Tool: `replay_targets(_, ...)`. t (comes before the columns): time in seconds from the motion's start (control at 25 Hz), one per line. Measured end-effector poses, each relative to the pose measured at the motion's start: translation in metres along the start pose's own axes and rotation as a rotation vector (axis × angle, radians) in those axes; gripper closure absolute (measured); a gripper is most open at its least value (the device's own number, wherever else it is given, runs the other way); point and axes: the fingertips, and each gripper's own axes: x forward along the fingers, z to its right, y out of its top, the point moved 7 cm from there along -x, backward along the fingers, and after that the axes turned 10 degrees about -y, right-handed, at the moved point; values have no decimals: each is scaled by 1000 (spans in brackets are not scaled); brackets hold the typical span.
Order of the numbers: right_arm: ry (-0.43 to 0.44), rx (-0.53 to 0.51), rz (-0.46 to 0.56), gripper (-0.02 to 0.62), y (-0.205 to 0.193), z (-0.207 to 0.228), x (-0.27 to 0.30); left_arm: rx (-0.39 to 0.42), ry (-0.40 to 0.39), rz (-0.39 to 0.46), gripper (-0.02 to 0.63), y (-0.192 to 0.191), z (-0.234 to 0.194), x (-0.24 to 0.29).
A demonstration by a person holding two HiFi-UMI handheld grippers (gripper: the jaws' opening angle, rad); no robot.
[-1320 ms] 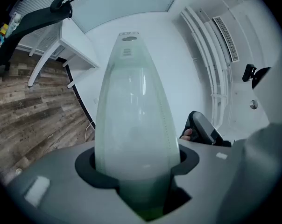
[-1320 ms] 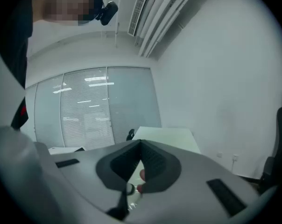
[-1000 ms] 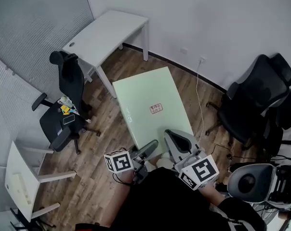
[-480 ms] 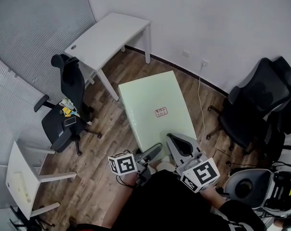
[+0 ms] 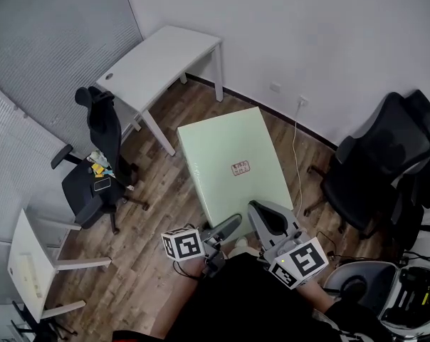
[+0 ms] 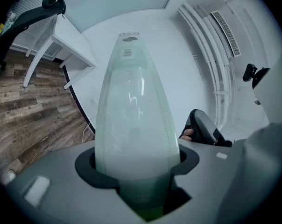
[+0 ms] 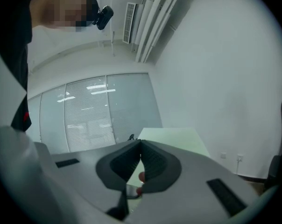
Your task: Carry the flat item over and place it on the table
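Note:
A flat pale green panel (image 5: 233, 159) with a small red label hangs level over the wooden floor, held by its near edge. My left gripper (image 5: 226, 226) is shut on its near left corner; in the left gripper view the panel's edge (image 6: 131, 106) fills the gap between the jaws. On the near right corner my right gripper (image 5: 266, 218) has its jaws pinched together, and the panel (image 7: 176, 136) stretches away beyond them. The white table (image 5: 158, 55) stands past the panel's far left corner, against the wall, and shows again as table (image 6: 68, 36).
A black office chair (image 5: 97, 162) with small items on its seat stands left of the panel. A white chair (image 5: 30, 262) is at the lower left. Black chairs (image 5: 386, 155) crowd the right. A cable drops from a wall socket (image 5: 300, 102).
Both grippers have carried the panel a little further towards the white table and the wall. The grip on the panel is unchanged.

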Motion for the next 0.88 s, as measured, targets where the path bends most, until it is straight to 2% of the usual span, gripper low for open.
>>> replay_targets(0.4,23,-21,-18,595,-1,28,-8,-13,1,56,327,-10,3,32)
replay_targets(0.56,14,-35,-9,595,1,33,2,4,22,58,327,1,-4,34)
replay_targets(0.88,19,-24,-34,595,-1,47,34,-16,1,50,327,25,-25,46)
